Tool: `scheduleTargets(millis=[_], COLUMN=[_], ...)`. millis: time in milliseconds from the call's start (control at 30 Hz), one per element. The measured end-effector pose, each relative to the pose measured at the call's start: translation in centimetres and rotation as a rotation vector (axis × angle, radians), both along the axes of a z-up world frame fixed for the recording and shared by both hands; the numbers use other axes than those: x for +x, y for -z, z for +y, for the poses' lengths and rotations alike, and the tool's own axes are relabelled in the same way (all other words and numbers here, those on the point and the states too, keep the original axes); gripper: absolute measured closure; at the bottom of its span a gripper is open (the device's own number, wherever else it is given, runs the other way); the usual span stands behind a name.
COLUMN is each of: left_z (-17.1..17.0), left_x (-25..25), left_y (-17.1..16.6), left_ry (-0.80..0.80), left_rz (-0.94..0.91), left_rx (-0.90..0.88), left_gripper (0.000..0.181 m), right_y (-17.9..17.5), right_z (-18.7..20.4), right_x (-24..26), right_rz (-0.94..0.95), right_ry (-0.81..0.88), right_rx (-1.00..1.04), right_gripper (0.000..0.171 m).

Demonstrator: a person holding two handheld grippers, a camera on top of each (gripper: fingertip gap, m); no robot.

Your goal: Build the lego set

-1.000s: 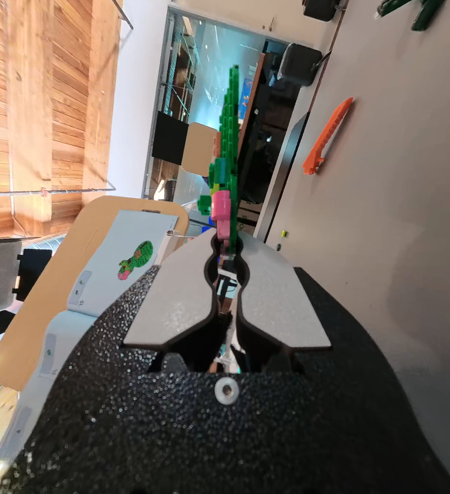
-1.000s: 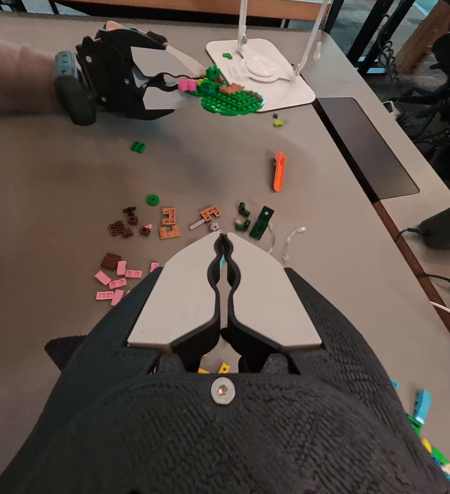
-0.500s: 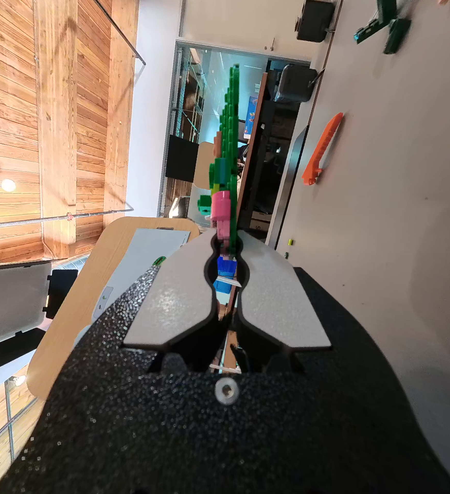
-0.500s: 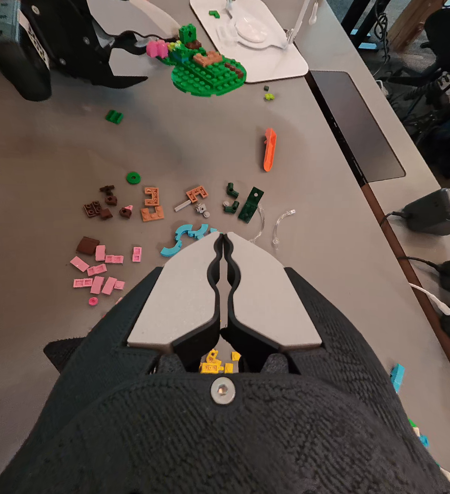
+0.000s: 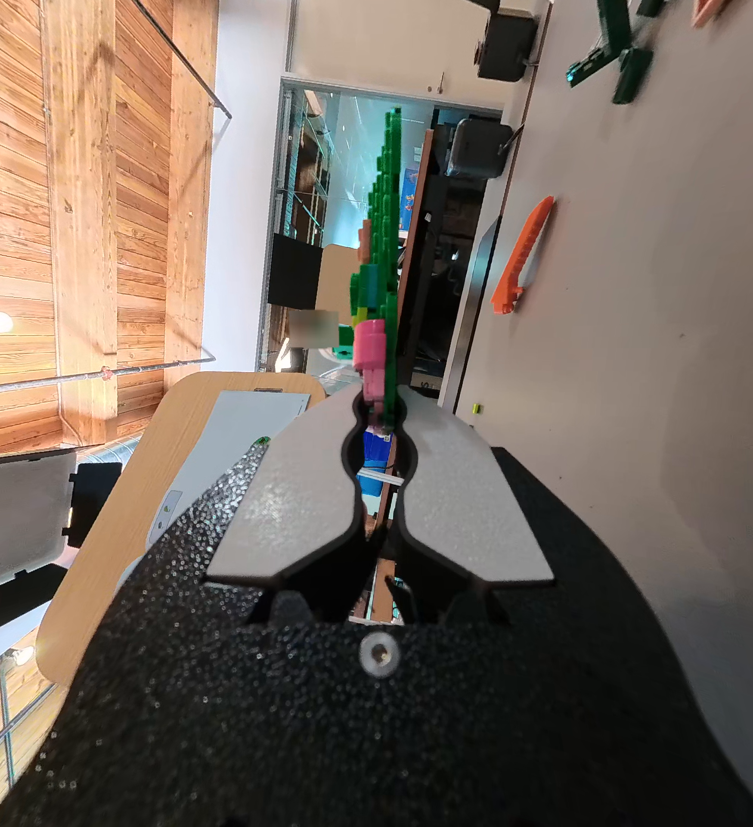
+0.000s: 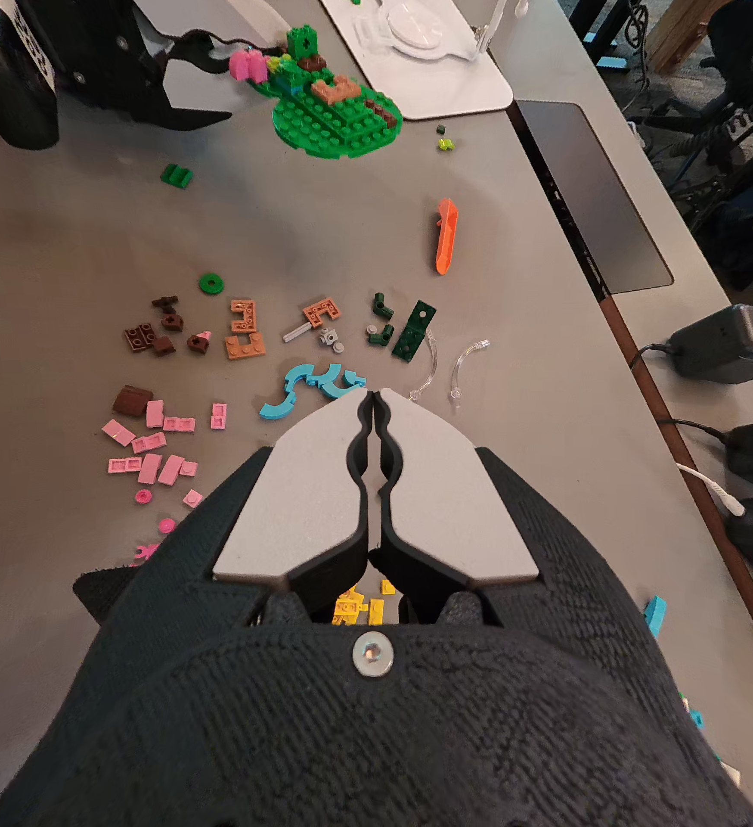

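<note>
Nearest to you, your right gripper (image 6: 372, 394) hovers over the grey table (image 6: 75, 232) with its jaws pressed together and nothing between them; yellow bricks (image 6: 359, 604) show through the gap at its base, and pink tiles (image 6: 151, 443) lie scattered to its left; just ahead of its tips sit curved light-blue pieces (image 6: 307, 385) and two clear arched pieces (image 6: 461, 367); beyond them, brown bricks (image 6: 160, 331), tan angled plates (image 6: 245, 331), a dark-green plate (image 6: 412, 331) and a green ring (image 6: 211, 283) are spread in a loose row; farther on, an orange brick separator (image 6: 446, 237) lies by itself, well apart from the loose parts, with a small green brick (image 6: 177, 175) off to the left; at the far end, your left gripper (image 6: 213, 51) is clamped narrowly on the pink end of the green lego model (image 6: 334, 121), which is held just above the table beside a white stand base (image 6: 446, 85); seen from your left wrist, the left gripper (image 5: 381, 405) is tipped on its side, so the table stands like a wall on the right; its tips pinch the lego model (image 5: 385, 250) edge-on, pink bricks (image 5: 370, 349) just beyond the fingers; the brick separator (image 5: 522, 257) lies on the table past it; an open instruction booklet (image 5: 231, 438) rests on a wooden board at left.
</note>
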State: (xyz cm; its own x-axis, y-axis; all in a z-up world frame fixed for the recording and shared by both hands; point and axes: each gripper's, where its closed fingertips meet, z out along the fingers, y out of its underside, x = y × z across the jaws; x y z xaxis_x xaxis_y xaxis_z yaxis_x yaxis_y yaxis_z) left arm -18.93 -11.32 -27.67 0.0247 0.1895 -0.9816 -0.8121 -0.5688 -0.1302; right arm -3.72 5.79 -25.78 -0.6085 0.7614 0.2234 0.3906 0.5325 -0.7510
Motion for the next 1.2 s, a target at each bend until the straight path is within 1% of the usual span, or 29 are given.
scheduleTargets(millis=[467,600,767,1033,1200], left_z=[0.1,0.3,0.2,-0.1,-0.1], left_x=[0.2,0.4,0.4,0.0,-0.1], left_y=[0.1,0.2,0.2,-0.1,-0.1], left_ry=[0.007,0.014,0.01,-0.003,-0.004], left_rz=[0.007,0.015,0.013,0.01,0.004], left_rx=[-0.012,-0.018,-0.019,0.002,0.006], left_gripper=[0.173,0.173,0.173,0.173,0.173], right_y=[0.4,0.3,-0.2,-0.6,-1.5], right_z=[0.9,2.3,4.1,5.2,7.5], right_x=[0.2,0.6,1.0,1.4,2.4], right_rz=[-0.019,-0.022,-0.011,0.003,0.032], right_ry=[0.027,0.077,0.142,0.182,0.265], right_rx=[0.018,0.039,0.045,0.062,0.081], right_gripper=[0.171,0.171,0.167,0.16,0.158])
